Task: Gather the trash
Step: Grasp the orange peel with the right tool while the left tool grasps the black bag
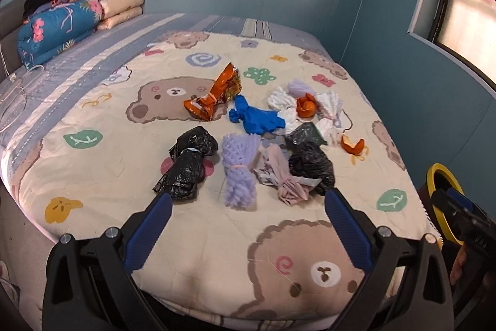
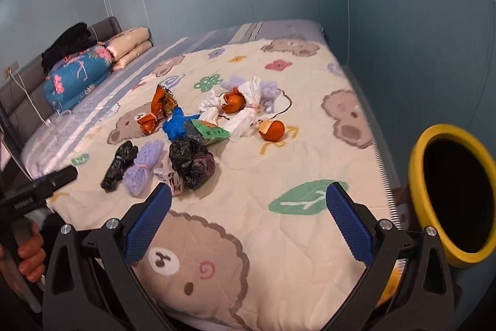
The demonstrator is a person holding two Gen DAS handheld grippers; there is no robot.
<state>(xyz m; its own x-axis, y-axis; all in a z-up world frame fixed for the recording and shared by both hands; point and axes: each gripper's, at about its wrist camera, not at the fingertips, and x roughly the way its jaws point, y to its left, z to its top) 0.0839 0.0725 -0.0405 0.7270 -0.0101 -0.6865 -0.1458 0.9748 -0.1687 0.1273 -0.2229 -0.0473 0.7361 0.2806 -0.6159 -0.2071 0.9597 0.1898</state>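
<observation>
**Nothing picked yet**

You held both the left hand-held gripper (image 1: 248, 219) and the right hand-held gripper (image 2: 248, 219) wide and empty over the bed's near edge. The knotted black plastic bag (image 1: 187, 166) lay mid-quilt; the yellow-rimmed bin (image 2: 449, 191) stood beside the bed's right edge. Your next move likely called for reaching forward.

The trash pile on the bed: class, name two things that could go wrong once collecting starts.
1. The black bag overlaps the pink wrapper, so the open left gripper may snag both.
2. The orange peel is loose and curved; it could slip from the fingers before reaching the yellow-rimmed bin beside the bed.
</observation>
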